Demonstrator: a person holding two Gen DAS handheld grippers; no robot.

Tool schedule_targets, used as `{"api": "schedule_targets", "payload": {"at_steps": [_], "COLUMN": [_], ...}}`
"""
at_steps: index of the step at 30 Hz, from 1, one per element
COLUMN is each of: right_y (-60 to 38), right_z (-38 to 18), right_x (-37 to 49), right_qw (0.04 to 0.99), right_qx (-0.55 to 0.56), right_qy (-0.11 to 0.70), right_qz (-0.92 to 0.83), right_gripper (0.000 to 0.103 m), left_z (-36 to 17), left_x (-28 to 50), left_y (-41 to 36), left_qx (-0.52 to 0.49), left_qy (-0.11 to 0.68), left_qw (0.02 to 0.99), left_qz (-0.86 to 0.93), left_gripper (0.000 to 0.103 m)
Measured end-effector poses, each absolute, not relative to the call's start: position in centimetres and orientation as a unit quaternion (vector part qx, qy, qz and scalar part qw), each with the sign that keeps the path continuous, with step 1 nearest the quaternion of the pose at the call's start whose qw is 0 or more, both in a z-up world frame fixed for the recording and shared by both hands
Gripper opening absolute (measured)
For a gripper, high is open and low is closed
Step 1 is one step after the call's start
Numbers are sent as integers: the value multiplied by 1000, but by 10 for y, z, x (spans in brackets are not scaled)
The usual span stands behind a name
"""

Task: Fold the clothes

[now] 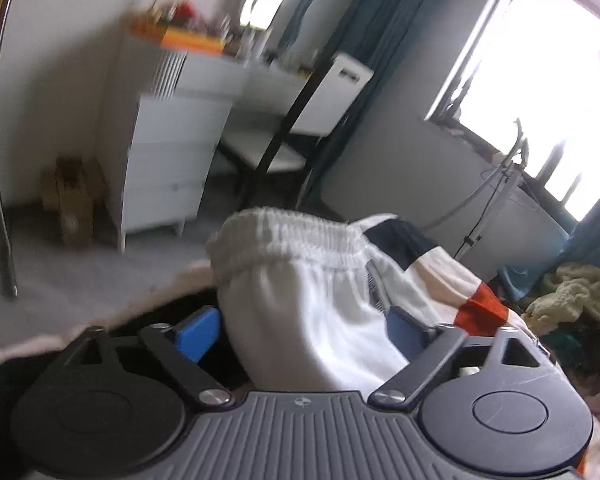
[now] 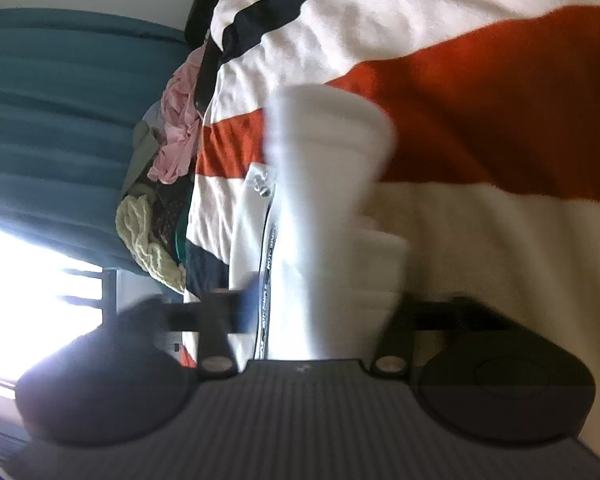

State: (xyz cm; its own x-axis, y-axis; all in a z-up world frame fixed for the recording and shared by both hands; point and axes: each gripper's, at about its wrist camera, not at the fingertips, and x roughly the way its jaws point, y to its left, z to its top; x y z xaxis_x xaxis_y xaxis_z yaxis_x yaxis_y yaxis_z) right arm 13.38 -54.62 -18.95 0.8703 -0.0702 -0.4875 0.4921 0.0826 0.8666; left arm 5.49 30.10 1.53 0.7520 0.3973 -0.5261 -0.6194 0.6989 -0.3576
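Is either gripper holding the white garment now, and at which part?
Neither. The white garment lies between the open left gripper fingers near its elastic waistband, unpressed; the right gripper is open too.

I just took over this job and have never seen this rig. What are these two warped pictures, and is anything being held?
A person carries a two-finger gripper in each hand; each picture comes from a fisheye camera looking along one gripper's fingers. In the left view, the left gripper has its blue pads spread, with a white elastic-waisted garment bunched between them. In the right view, the right gripper also stands open around the same white fabric. Underneath lies a cream blanket with orange and navy stripes. Neither gripper clearly clamps anything; the right view is blurred.
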Motion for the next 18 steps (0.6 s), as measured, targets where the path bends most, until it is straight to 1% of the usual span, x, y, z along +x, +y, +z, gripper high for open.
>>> {"api": "schedule_targets", "payload": {"at_steps": [1, 5, 10, 12, 14, 16, 18], "right_y": [-546, -549, -557, -560, -562, -562, -563], "right_z": [-192, -197, -200, -203, -204, -202, -199], "right_x": [133, 136, 143, 147, 149, 151, 152], "right_qw": [712, 706, 726, 734, 737, 745, 754], "right_qx": [655, 665, 646, 637, 634, 628, 622], "right_qy": [158, 151, 161, 168, 169, 166, 157], "right_qz": [-196, -192, -174, -167, -162, -153, -142], "right_gripper": [74, 75, 76, 75, 76, 76, 76], "left_z": [19, 26, 21, 13, 1, -14, -31], "left_x": [55, 69, 95, 102, 109, 121, 137], "left_y": [293, 255, 190, 161, 137, 112, 90], "left_qx": [-255, -209, -135, -120, -131, -138, -111], "left_qy": [205, 200, 203, 203, 209, 233, 256], "left_qw": [904, 928, 962, 969, 968, 962, 960], "left_qz": [276, 234, 120, 78, 49, 28, 14], "left_gripper": [100, 100, 101, 103, 103, 103, 103]}}
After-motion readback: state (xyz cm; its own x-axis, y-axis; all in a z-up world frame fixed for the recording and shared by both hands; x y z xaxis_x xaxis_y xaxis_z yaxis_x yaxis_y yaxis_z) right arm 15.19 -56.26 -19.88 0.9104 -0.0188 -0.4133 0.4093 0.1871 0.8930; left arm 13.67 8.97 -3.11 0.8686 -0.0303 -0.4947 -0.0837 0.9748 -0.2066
